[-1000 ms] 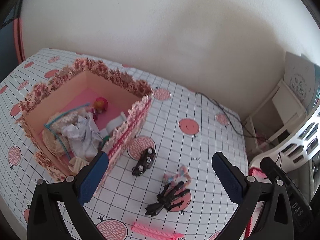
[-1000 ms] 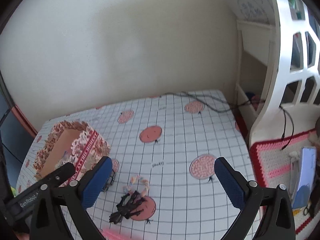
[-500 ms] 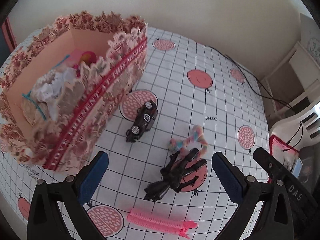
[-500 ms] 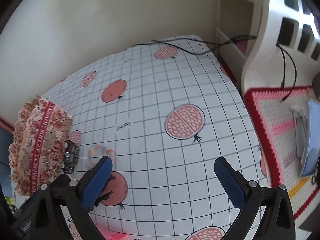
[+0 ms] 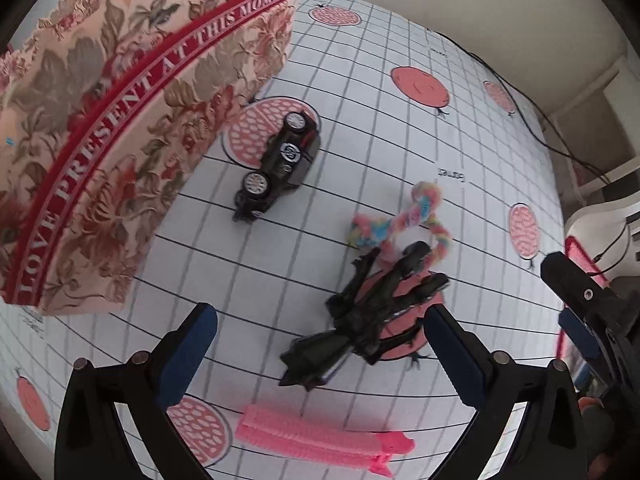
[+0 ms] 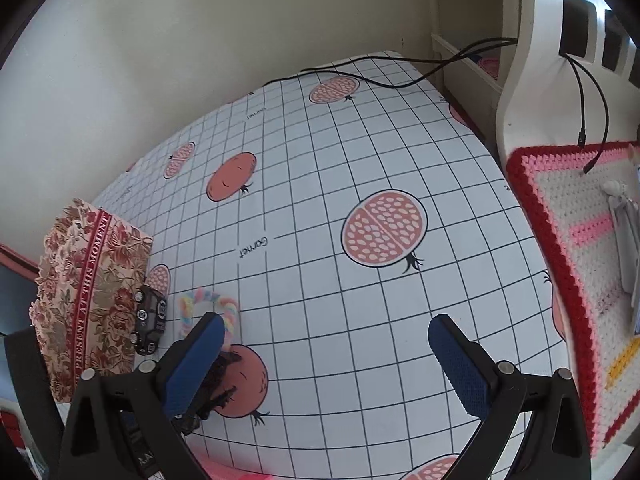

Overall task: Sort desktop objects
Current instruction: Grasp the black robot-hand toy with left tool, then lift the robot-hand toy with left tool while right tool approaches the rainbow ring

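Left gripper [image 5: 320, 340] gapes wide at the bottom, over a black claw clip [image 5: 366, 312]; pink comb [image 5: 320, 442] below it, rope ring [image 5: 404, 220] and toy car [image 5: 278, 164] above, floral box [image 5: 120, 120] upper left

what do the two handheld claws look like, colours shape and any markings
Both match: the left claw and the right claw each have two black angular plastic arms with open triangular cut-outs, tipped with blue pads of fine dimpled texture. Small round silver pivot pins sit near the base of each arm. In the right wrist view, white lettering shows on a black body at the bottom left, too cut off to read.
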Motion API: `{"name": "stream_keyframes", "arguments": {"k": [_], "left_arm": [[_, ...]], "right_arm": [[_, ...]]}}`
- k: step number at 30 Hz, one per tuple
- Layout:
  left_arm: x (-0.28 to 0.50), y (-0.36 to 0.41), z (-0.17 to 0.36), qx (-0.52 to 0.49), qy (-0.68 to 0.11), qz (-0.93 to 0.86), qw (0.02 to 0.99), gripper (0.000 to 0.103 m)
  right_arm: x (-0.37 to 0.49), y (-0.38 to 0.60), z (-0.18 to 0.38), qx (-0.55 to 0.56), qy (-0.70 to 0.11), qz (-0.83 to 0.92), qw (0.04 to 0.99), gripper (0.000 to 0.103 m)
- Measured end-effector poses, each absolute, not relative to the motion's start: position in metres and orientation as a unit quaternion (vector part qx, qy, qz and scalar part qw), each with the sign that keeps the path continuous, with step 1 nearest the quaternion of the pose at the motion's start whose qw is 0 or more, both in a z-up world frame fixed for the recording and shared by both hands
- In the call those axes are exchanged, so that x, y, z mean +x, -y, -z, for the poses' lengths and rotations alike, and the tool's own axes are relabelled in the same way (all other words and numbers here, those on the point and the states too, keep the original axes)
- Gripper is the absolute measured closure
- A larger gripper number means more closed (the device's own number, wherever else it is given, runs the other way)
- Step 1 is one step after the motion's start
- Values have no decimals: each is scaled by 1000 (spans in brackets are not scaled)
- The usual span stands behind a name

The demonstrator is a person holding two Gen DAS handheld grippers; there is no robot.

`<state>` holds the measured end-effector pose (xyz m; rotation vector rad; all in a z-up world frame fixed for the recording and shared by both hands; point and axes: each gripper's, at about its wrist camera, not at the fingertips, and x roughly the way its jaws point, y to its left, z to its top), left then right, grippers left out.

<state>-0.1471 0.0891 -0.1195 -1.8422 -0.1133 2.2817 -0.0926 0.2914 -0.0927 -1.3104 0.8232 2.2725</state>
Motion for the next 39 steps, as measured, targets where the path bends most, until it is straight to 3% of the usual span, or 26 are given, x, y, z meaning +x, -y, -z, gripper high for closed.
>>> {"name": "stream_keyframes", "arguments": {"k": [7, 15, 20, 23, 25, 28, 30, 39], "left_arm": [[-142, -103, 122, -616, 0, -779, 116, 6], [-138, -110, 126, -617, -32, -777, 119, 27], [-134, -111, 124, -614, -57, -778, 120, 35], [-134, -107, 121, -613, -48, -778, 127, 53], [-135, -103, 120, -617, -39, -775, 131, 62], [-136, -97, 119, -619, -31, -772, 140, 65], [-137, -92, 118, -623, -13, -768, 147, 78], [-147, -68, 113, -625, 17, -768, 137, 78]], "right_arm": [[-94, -289, 90, -457, -299, -817, 186, 0], [-96, -283, 89, -454, -297, -820, 181, 0], [-102, -278, 91, -463, -289, -819, 178, 0], [-103, -277, 92, -465, -289, -818, 178, 0], [-103, -275, 91, -464, -286, -820, 176, 0], [-105, -273, 89, -462, -283, -822, 174, 0], [-105, -272, 90, -463, -285, -821, 171, 0], [-113, -262, 89, -452, -285, -831, 154, 0]]}}
